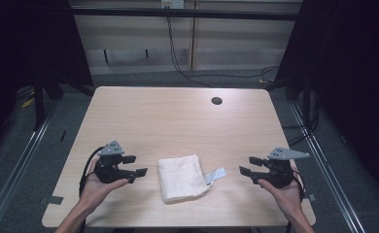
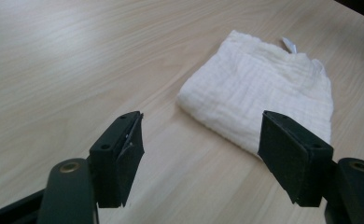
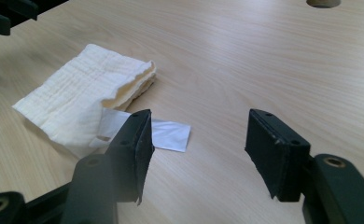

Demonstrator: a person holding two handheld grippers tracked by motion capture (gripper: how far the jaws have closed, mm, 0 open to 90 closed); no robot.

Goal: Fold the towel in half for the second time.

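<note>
Cloth dead centre from the high view: a folded cream cloth (image 1: 181,177) lies flat near the front edge of the wooden table (image 1: 178,116), with a white label (image 1: 215,175) poking out of its right side. The left gripper (image 1: 135,165) sits just off the cloth's left edge, jaws parted with nothing between them, cradled in the person's left hand (image 1: 97,187). Over on the other side, the right gripper (image 1: 249,165) points in at the cloth from farther away, also gaping and empty, held in the right hand (image 1: 284,191). A round hole (image 1: 216,101) marks the far side of the tabletop.

On to the left gripper view: the jaws stand wide over bare wood, and the cloth (image 2: 259,98) lies ahead, its near edge partly behind the right-hand jaw (no contact that can be seen).

Right gripper view now: wide jaws again, nothing gripped. The cloth (image 3: 84,95) lies to the upper left, its layered fold facing the camera, and the label (image 3: 168,134) rests flat on the wood just beyond the left-hand jaw.
</note>
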